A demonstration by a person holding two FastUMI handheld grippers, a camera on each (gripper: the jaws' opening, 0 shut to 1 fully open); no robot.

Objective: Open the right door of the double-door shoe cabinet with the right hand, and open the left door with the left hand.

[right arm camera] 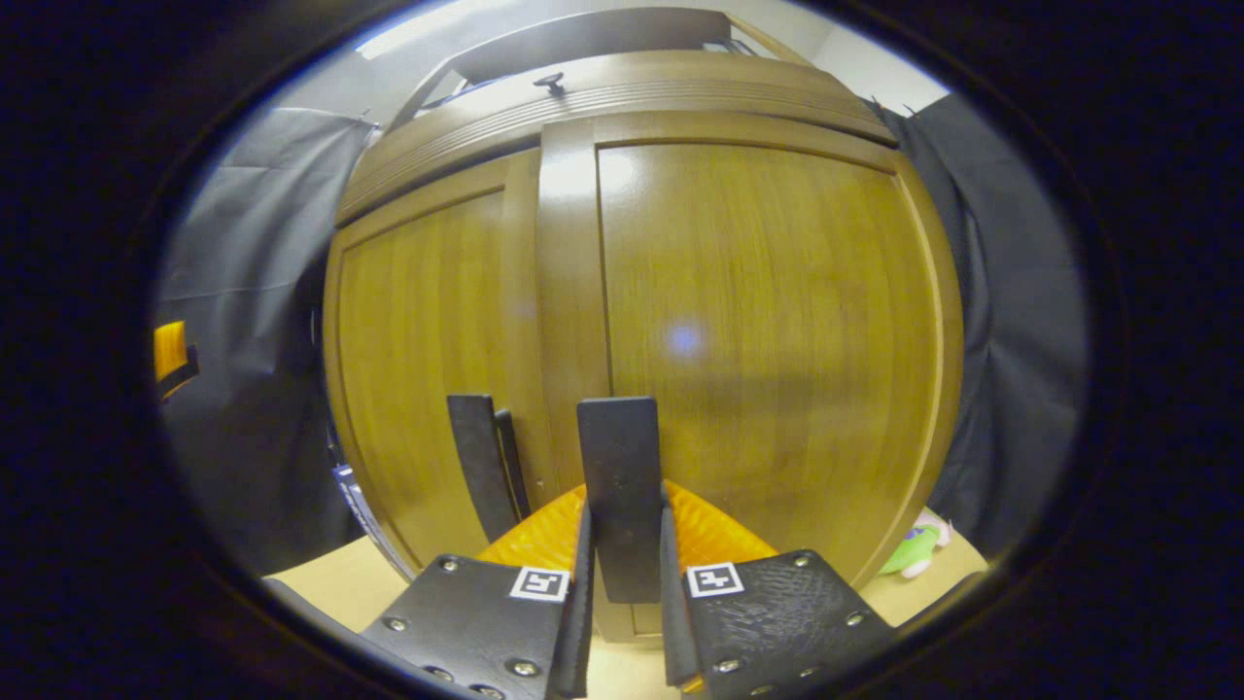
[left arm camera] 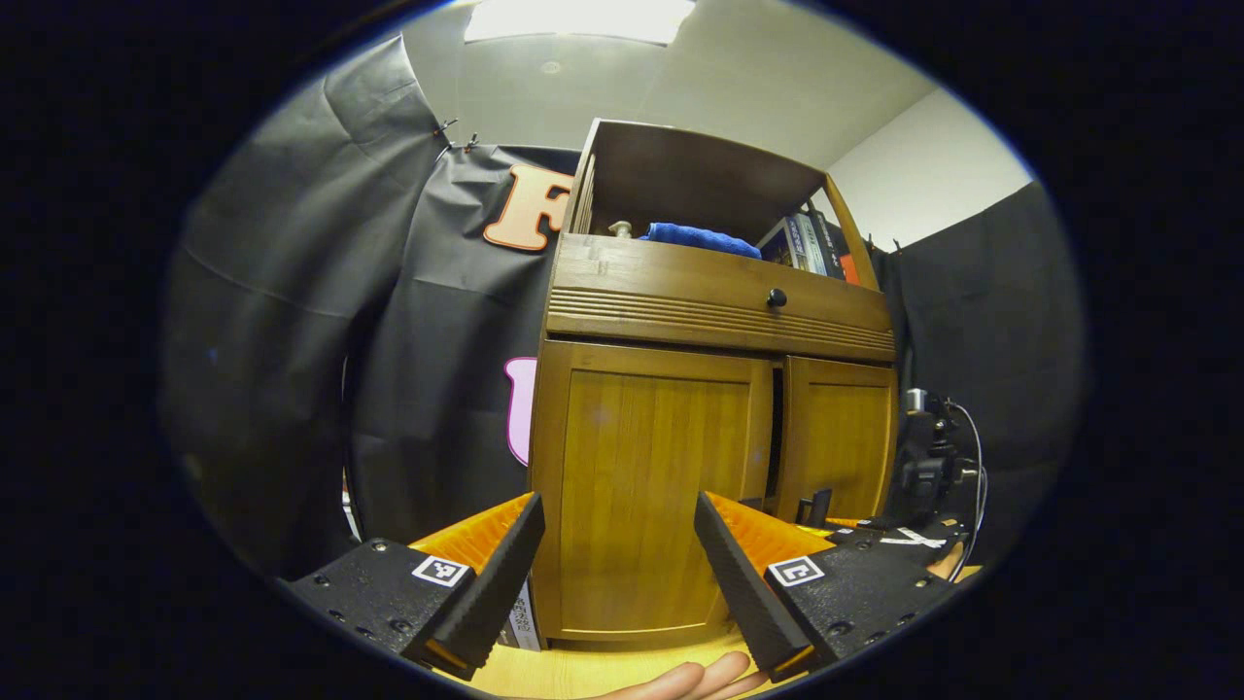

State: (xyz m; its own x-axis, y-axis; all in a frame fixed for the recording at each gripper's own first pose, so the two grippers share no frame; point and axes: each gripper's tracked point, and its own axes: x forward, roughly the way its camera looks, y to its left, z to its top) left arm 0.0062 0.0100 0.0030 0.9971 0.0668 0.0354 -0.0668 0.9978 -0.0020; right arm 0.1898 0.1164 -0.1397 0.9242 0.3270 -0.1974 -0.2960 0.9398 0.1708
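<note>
The wooden shoe cabinet (left arm camera: 719,321) stands straight ahead with both doors. The left door (left arm camera: 641,486) faces my left gripper (left arm camera: 618,506), which hangs open a short way in front of it and holds nothing. A dark gap shows between that door and the right door (left arm camera: 838,437). In the right gripper view the right door (right arm camera: 777,321) looms close, and my right gripper (right arm camera: 624,530) is shut on its flat black handle (right arm camera: 618,457). The left door's black handle (right arm camera: 478,457) sticks out just beside it. The right gripper (left arm camera: 875,544) also appears low at the right door.
A drawer with a black knob (left arm camera: 776,297) sits above the doors. The open shelf on top holds a blue cloth (left arm camera: 700,236) and books (left arm camera: 807,243). A green toy (right arm camera: 914,554) lies right of the cabinet. Fingers of a hand (left arm camera: 690,681) show over the pale wooden surface (left arm camera: 583,671).
</note>
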